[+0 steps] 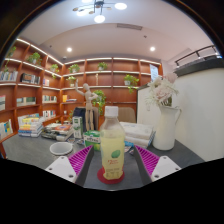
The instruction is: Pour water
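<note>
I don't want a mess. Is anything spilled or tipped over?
Nothing stands out. The bottle stands upright between the open gripper's fingers, cap on. The cup and vase are upright too, and the table looks dry.

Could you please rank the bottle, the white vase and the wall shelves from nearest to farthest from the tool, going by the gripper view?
1. Bottle: standing between the fingers of the open tool.
2. White vase: beyond the fingers, off to the right on the table.
3. Wall shelves: far behind, along the back wall.
</note>
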Available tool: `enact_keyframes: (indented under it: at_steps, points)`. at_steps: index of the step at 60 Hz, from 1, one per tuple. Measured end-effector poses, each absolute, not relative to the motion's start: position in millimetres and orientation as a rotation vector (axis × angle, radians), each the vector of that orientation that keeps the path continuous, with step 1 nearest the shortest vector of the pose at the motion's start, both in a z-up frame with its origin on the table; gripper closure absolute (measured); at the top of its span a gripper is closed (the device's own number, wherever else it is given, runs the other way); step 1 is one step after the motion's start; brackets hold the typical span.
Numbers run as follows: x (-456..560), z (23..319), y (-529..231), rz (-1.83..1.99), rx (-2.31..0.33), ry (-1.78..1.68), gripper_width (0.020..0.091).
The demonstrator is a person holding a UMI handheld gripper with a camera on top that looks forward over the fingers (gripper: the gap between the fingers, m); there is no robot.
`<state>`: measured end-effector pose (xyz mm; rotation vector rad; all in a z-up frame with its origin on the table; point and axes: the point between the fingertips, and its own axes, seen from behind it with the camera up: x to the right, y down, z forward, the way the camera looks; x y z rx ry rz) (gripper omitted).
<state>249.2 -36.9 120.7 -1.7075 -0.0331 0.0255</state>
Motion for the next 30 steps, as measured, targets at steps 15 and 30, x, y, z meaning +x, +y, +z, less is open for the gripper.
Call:
enact_keyframes:
  at_steps: [15,30]
  points:
    - [228.1,126.7,-106.1,0.001,-1.726,0.044,0.0297]
    - [197.1,139.5,-132.1,0.023,-1.731,0.022,0.0301]
